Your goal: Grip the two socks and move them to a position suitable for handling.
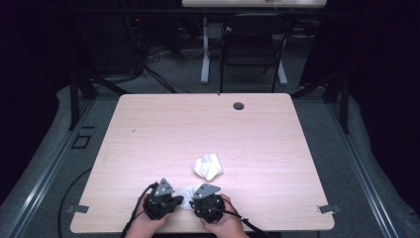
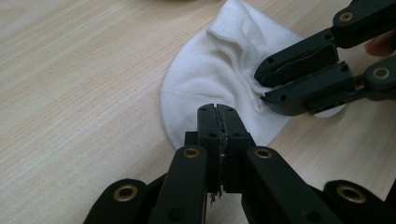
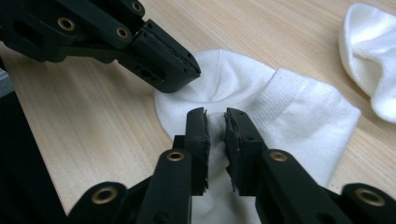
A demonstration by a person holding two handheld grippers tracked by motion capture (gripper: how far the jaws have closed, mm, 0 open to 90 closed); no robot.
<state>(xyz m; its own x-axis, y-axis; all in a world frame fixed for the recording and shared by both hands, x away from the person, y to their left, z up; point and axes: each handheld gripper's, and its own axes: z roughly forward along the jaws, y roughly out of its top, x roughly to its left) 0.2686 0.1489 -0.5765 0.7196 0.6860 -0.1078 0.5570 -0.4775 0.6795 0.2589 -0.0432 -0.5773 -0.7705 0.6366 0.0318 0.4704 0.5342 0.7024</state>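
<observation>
1. The near sock (image 3: pixel 261 107) lies flat on the bench (image 1: pixel 163 129), right at the tips of both tools. In the high view it shows as a white patch (image 1: pixel 187 194) between the left gripper (image 1: pixel 174 201) and the right gripper (image 1: pixel 194 202).

2. The right gripper (image 3: pixel 215 122) has its fingers (image 3: pixel 198 135) nearly pressed together with a fold of the sock's fabric pinched up between them, so a grip on this side looks made.

3. The left gripper (image 2: pixel 218 116) has its fingers (image 2: pixel 208 135) pressed fully together, tips resting at the sock's rounded edge (image 2: pixel 210 79). Whether any cloth is caught between them I cannot tell; it looks more like pressing than holding.

4. From the left gripper view, the right gripper's fingers (image 2: pixel 299 63) bite the sock just below its ribbed cuff, beyond and to the right of the left fingers.

5. A second sock (image 1: pixel 208 166) lies crumpled beyond both sets of fingers, apart from them and untouched.

6. Judgement: the work is at an early stage. One sock is gripped and being arranged; the other has yet to be brought in, so any pairing or folding remains ahead.
</observation>
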